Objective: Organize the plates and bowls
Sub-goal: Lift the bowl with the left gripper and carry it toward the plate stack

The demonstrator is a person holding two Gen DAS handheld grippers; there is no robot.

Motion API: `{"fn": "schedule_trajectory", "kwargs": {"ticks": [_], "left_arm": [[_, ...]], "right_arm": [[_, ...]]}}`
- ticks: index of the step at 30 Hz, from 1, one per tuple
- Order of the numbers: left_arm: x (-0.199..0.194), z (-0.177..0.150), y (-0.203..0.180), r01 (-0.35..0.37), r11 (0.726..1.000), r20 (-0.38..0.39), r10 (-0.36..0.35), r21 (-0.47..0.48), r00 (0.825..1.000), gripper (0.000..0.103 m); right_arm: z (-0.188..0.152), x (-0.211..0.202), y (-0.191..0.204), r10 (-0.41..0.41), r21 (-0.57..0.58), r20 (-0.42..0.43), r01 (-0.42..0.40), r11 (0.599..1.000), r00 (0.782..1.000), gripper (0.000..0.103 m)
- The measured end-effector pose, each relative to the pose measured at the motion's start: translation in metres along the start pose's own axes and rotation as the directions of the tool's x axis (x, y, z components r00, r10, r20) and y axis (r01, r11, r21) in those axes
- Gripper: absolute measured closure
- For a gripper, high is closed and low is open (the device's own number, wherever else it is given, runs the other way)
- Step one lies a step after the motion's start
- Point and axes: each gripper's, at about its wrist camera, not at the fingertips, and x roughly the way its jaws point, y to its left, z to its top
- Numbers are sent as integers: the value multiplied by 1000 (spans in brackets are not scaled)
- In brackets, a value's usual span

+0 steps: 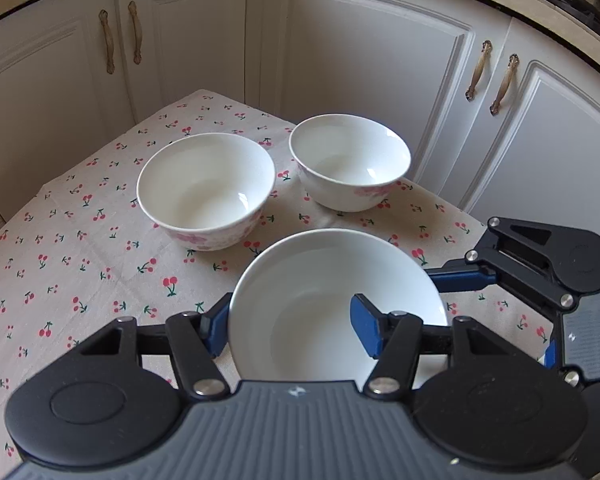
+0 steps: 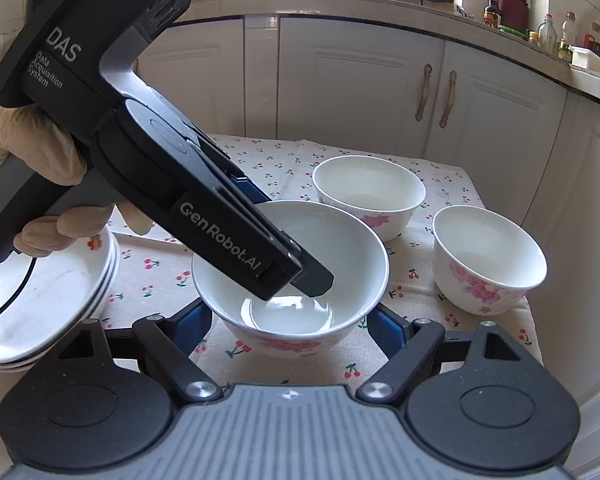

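Left gripper point(image 1: 291, 331) was closed on the wall of the nearest bowl point(image 1: 320, 276): one blue finger point(image 1: 366, 330) sat inside the bowl and the other was outside, against the wall. The jaws stood narrow, with only the thin wall between them. A gloved hand point(image 2: 28, 140) held this tool, which came down steeply into the bowl.

Right gripper point(image 2: 290, 322) stood wider, with one finger on each side of the same bowl, low on its outer wall. The fingers looked very close to the wall, perhaps touching, but I could not tell if they really pressed on it.

I took the stack of plates point(image 2: 60, 300) as my landmark. The gripped bowl was just to the right of the stack, on the cherry tablecloth point(image 1: 80, 240). I could not say if it had already left the cloth. Two more bowls point(image 1: 206, 190) point(image 1: 350, 160) stood farther from the stack, behind the gripped one and apart from each other.

I judged the bowl to be glazed ceramic, so stiff, rather light for one gripper, smooth and slippery, and easy to chip or break if it fell or knocked another bowl. The wall was thin and curved outward, so a pinch on it could slide upward. I thought the best hold was over the rim with the pads well down on the wall, as the left gripper had it. A hold across the whole bowl seemed to me less safe, because the round outside gave the pads little flat surface.
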Motion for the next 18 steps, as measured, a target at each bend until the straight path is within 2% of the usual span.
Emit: {"fn": "schedule_trajectory", "kwargs": {"ticks": [18], "left_arm": [[-45,-36,-43,8,999,31,-7,-36,999,43]], "right_arm": [[-13,-44,12,74,-20,-33,-75,997,997,15]]}}
